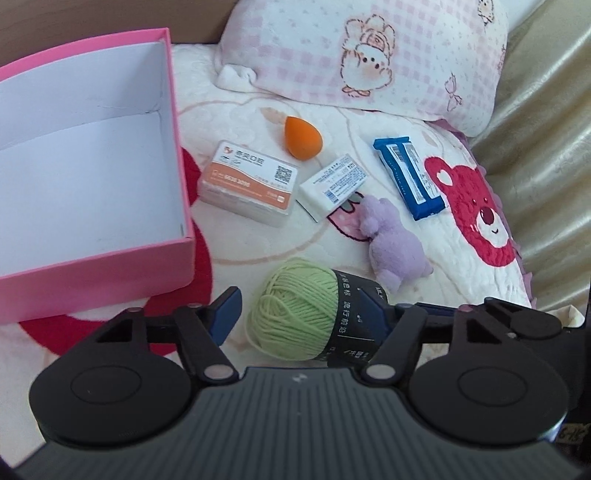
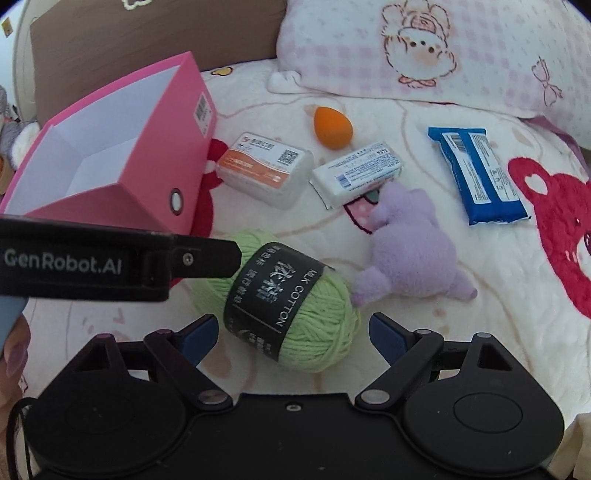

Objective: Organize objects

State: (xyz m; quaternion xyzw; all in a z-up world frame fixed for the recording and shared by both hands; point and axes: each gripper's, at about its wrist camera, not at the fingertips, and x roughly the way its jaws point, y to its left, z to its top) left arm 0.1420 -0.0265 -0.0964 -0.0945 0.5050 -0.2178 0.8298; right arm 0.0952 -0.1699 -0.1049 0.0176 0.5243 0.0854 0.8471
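Note:
A green yarn ball with a black label (image 1: 295, 310) (image 2: 295, 314) lies on the bed. My left gripper (image 1: 299, 314) is open, its fingers on either side of the yarn; it also shows in the right wrist view (image 2: 207, 258), touching the yarn's left end. My right gripper (image 2: 291, 336) is open, just before the yarn. An empty pink box (image 1: 85, 177) (image 2: 122, 155) stands at the left. Beyond lie a purple plush toy (image 1: 391, 240) (image 2: 410, 251), an orange sponge (image 1: 302, 137) (image 2: 332, 127), a clear card box (image 1: 247, 182) (image 2: 264, 168), a white pack (image 1: 332, 186) (image 2: 356, 173) and a blue pack (image 1: 410, 177) (image 2: 476, 173).
A pink checked pillow (image 1: 369, 55) (image 2: 443, 51) lies at the back. The quilt (image 1: 258, 251) bears red bear prints. A gold cloth (image 1: 546, 147) runs along the right. A brown headboard (image 2: 147, 33) stands behind the box.

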